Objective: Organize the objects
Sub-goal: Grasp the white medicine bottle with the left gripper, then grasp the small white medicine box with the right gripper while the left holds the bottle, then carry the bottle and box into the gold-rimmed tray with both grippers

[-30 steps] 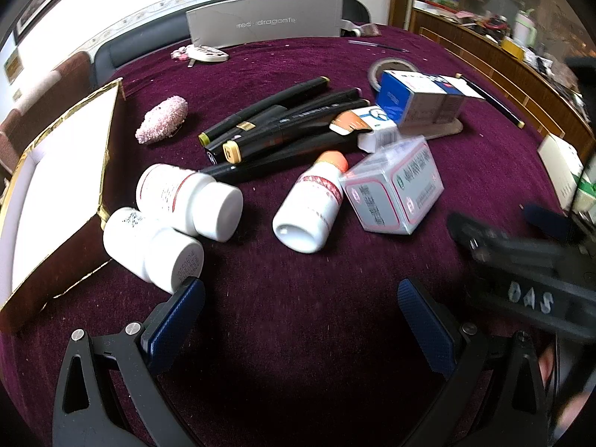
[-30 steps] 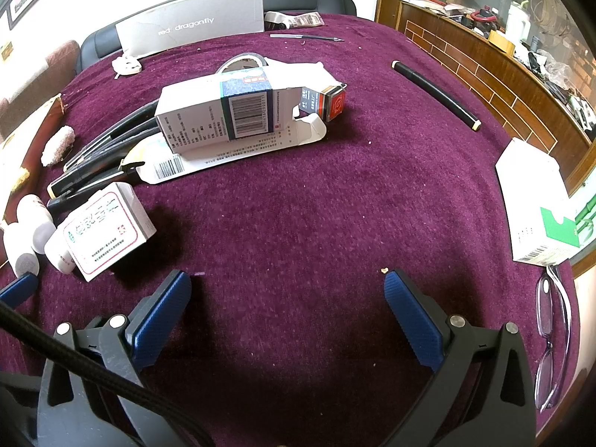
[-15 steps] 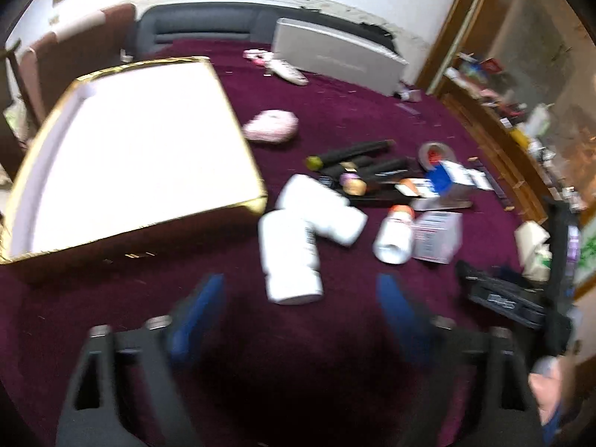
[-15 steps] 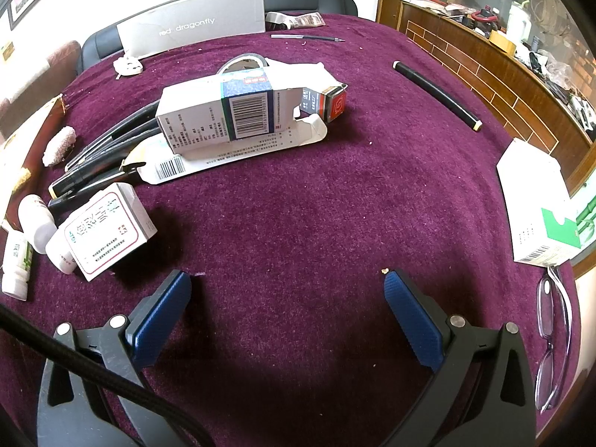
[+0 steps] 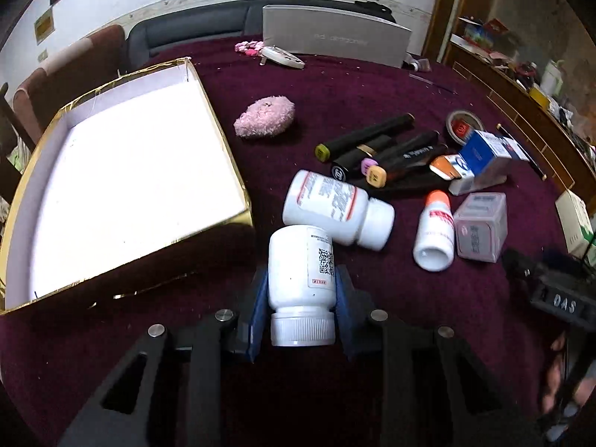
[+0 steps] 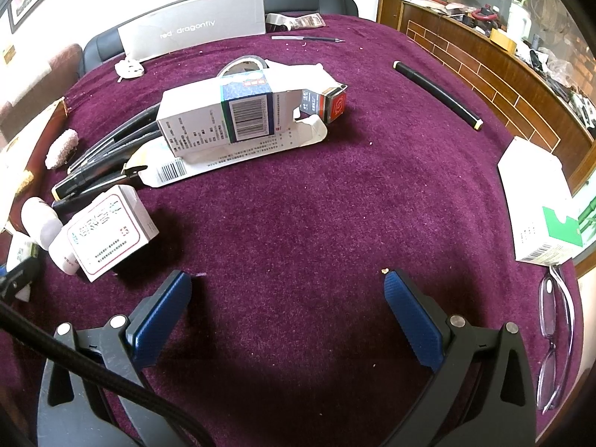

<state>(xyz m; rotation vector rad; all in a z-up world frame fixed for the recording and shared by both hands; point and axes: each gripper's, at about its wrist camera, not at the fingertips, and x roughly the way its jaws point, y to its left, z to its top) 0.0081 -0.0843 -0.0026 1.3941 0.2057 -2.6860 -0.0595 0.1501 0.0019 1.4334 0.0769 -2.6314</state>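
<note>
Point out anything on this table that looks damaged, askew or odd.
The blue-and-white carton near the markers is torn open, its flaps splayed flat on the cloth. Two pill bottles lie tipped on their sides beside the small box. The left gripper clamps a third bottle. Nothing looks spilled.

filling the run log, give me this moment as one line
left gripper: shut on white bottle | right gripper: open, idle | gold box: empty

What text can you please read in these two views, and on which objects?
"red dragonfly": grey flat box at the table's far edge.
"DAS": black right hand-held gripper.
White pill bottle in the left hand-held gripper: QR code; print too small.
White medicine carton: barcode; print too small.
</note>
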